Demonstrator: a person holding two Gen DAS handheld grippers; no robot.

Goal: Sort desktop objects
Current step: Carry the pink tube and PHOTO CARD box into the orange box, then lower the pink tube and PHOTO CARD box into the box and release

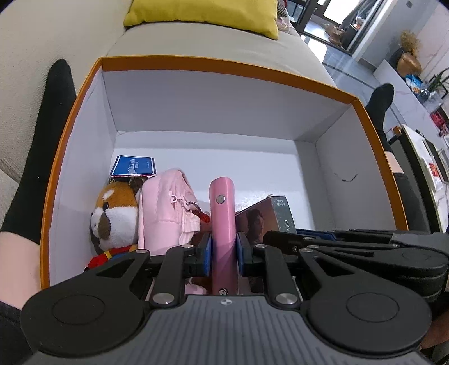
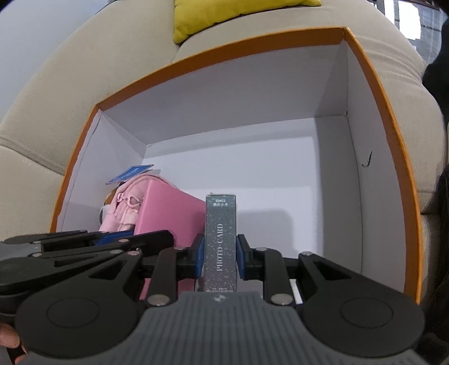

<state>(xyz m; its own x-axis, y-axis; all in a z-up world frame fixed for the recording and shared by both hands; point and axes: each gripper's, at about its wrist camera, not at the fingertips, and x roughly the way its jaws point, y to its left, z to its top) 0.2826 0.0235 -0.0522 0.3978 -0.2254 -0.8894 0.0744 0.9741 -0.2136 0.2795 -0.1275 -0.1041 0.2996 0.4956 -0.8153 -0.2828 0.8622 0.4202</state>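
Both grippers reach into an orange-rimmed white box (image 1: 84,92) on a beige sofa. My left gripper (image 1: 223,254) is shut on the edge of a pink case (image 1: 222,221), held upright inside the box. My right gripper (image 2: 220,259) is shut on a grey "PHOTO CARD" box (image 2: 220,238), upright just right of the pink case (image 2: 168,210). The card box also shows in the left wrist view (image 1: 266,216), with the right gripper (image 1: 350,244) beside it. A plush fox (image 1: 115,219), a pink pouch (image 1: 165,210) and a blue tag (image 1: 133,165) lie at the box's left.
The orange-rimmed box (image 2: 387,118) has bare white floor at the back and right. A yellow cushion (image 1: 204,14) lies on the sofa behind it. The person's black-socked legs (image 1: 42,146) flank the box. A glass table with clutter stands at far right (image 1: 421,92).
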